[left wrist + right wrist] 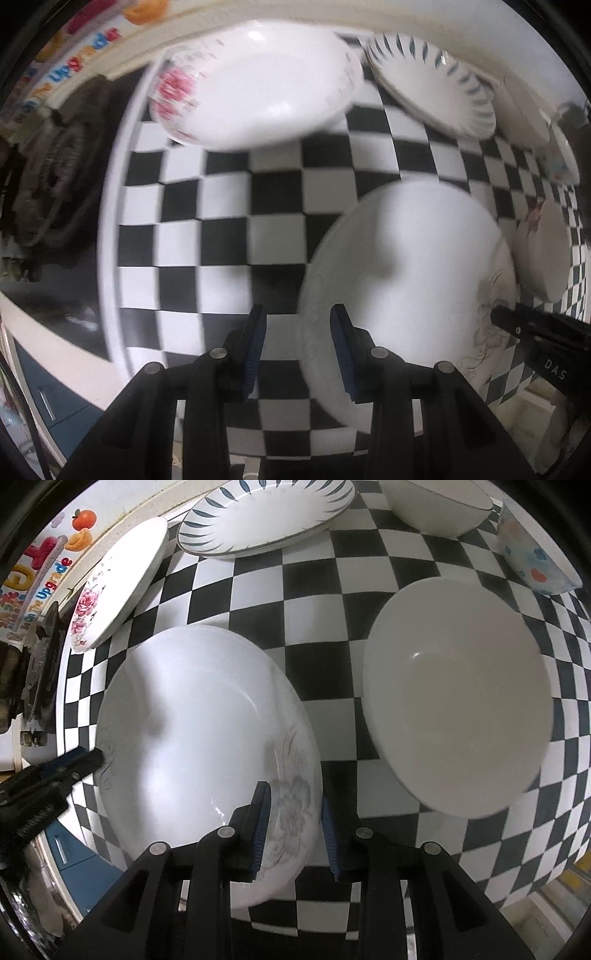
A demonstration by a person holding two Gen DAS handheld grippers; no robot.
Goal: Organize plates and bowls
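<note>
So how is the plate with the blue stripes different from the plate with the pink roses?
The blue-striped plate has dark blue dashes all the way round its rim, while the pink rose plate carries its flowers on one side only. The striped one sits further back on the checkered table; the rose one is nearer the table's left edge. In the right wrist view the striped plate shows more of its inside. Both are white and empty.

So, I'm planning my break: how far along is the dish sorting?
Little looks done: the rose plate, blue-leaf plate and white bowl sit apart on the checkered table. In hand: left gripper and right gripper straddle opposite rims of the grey-flower plate, neither visibly gripping. Left: all the stacking.
</note>
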